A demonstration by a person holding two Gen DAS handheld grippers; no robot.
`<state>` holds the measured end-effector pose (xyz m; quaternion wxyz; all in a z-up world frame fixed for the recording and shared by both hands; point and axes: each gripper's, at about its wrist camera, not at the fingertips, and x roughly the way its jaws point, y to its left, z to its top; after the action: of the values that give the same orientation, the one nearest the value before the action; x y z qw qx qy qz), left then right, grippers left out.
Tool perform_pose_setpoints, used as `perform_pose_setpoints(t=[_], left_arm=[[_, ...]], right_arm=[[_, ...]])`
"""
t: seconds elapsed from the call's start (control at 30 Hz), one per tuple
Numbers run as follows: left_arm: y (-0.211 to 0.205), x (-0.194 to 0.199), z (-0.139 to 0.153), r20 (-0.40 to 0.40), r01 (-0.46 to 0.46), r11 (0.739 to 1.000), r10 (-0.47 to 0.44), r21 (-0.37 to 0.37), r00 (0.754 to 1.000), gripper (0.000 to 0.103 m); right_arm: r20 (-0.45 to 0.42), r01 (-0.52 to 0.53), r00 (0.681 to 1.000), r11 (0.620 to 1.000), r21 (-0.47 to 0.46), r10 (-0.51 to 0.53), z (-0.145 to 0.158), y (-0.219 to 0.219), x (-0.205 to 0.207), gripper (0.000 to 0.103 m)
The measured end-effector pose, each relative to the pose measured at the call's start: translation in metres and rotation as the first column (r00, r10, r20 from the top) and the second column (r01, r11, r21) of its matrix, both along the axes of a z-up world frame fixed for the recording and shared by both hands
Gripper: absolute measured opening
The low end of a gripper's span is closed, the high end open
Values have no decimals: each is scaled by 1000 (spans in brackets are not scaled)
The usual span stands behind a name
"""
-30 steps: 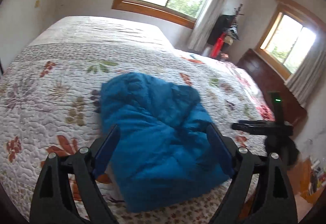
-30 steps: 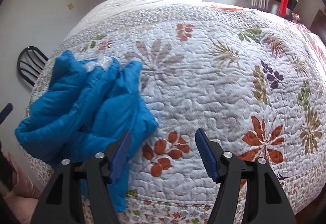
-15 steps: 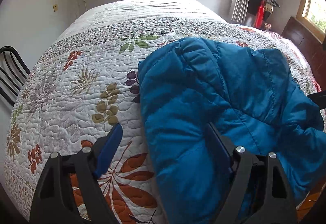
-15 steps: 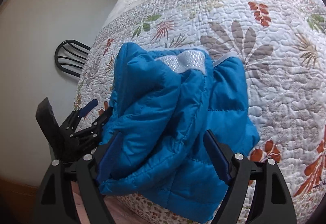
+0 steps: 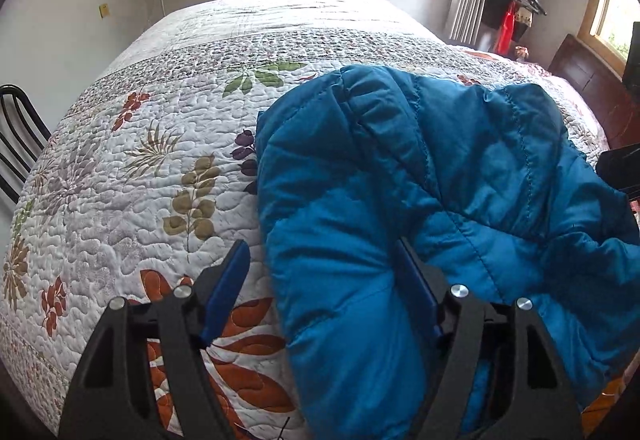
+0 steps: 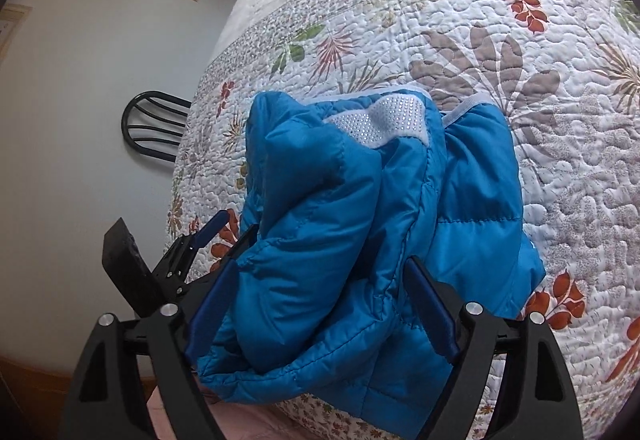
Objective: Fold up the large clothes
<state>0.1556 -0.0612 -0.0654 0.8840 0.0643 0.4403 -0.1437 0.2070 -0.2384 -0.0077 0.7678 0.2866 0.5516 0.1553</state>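
Note:
A blue puffy jacket [image 5: 440,180] lies bunched near the front edge of the bed, its white dotted lining [image 6: 384,116] showing at the far side. My left gripper [image 5: 322,260] straddles the jacket's left lobe and its jaws are closing. Its right finger [image 5: 416,292] is sunk in a fold, while the left finger [image 5: 228,288] hangs over bare quilt, clear of the fabric. My right gripper [image 6: 324,268] is opening, with the near bulk of the jacket [image 6: 320,240] filling the gap between its fingers. The left gripper [image 6: 200,240] also shows beside the jacket in the right wrist view.
A floral quilt [image 5: 160,160] covers the whole bed. A black chair [image 6: 156,124] stands against the wall to the left of the bed. A coat rack [image 5: 516,0] and dark wooden furniture [image 5: 592,80] stand at the far right under the windows.
My left gripper dropped lower and shifted to the jacket's left edge, its jaws narrowing. My right gripper swung left from bare quilt onto the jacket and its jaws widened.

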Motion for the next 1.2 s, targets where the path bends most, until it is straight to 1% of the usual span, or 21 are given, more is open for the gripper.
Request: perform_pose_setpoints(t=[0.07, 0.13, 0.17, 0.2, 0.27, 0.3, 0.33, 0.37, 0.4, 0.5, 0.6, 0.73, 0.8, 0.87, 0.93, 1.0, 1.1, 1.2], left_arm=[[3, 5, 0, -20, -9, 1000, 9, -13, 1000, 77], [6, 10, 0, -39, -15, 999, 14, -34, 999, 78], [7, 12, 0, -43, -21, 999, 19, -40, 999, 79], [8, 13, 1, -41, -29, 999, 27, -46, 999, 79], [7, 14, 2, -29, -37, 999, 36, -39, 999, 79], [6, 15, 2, -25, -38, 999, 37, -37, 999, 79], [5, 14, 3, -20, -39, 999, 39, -36, 999, 79], [5, 14, 5, -14, -40, 999, 39, -35, 999, 79], [5, 13, 7, -9, -38, 999, 38, -37, 999, 79], [6, 12, 14, -6, -29, 998, 29, -61, 1000, 79], [4, 7, 25, 18, -21, 997, 22, -72, 1000, 80], [-3, -6, 44, 61, 13, 996, -8, -93, 998, 80], [-11, -14, 51, 83, 38, 995, -31, -95, 996, 81], [-21, -20, 52, 96, 63, 995, -55, -80, 994, 81], [-33, -24, 48, 104, 79, 996, -74, -50, 992, 82], [-47, -27, 36, 90, 102, 995, -101, -5, 991, 82], [-60, -33, 20, 80, 137, 990, -139, 25, 987, 82], [-65, -36, 9, 76, 161, 986, -163, 36, 984, 83]], right_arm=[[-3, 0, 1000, 1000, -11, 0, -5, 3, 6, 85], [4, 0, 1000, 999, -45, 0, -9, 7, 8, 81], [6, 1, 1000, 999, -53, -1, -11, 8, 8, 71], [9, 6, 1000, 998, -61, -5, -13, 9, 7, 55], [45, 12, 999, 997, -72, -9, -13, 9, 3, 34], [64, 7, 998, 997, -72, -2, -11, 8, 1, 29], [87, -1, 996, 998, -68, 7, -9, 8, -3, 21], [110, -12, 994, 998, -66, 19, -5, 8, -6, 15], [133, -24, 991, 998, -64, 32, 0, 8, -11, 13], [198, -37, 979, 997, -69, 50, 17, 6, -28, 10], [287, -39, 956, 996, -77, 59, 43, 2, -52, 8], [395, 0, 918, 995, -104, 42, 80, -11, -89, 8], [405, 40, 914, 992, -123, 14, 83, -22, -101, 8], [377, 73, 926, 989, -130, -19, 72, -33, -105, 8], [325, 103, 944, 986, -132, -55, 50, -47, -106, 8], [274, 128, 957, 985, -112, -93, 24, -59, -111, 8], [245, 154, 961, 985, -78, -131, -10, -74, -125, 8], [227, 172, 963, 980, -103, -145, -40, -72, -133, 10]])
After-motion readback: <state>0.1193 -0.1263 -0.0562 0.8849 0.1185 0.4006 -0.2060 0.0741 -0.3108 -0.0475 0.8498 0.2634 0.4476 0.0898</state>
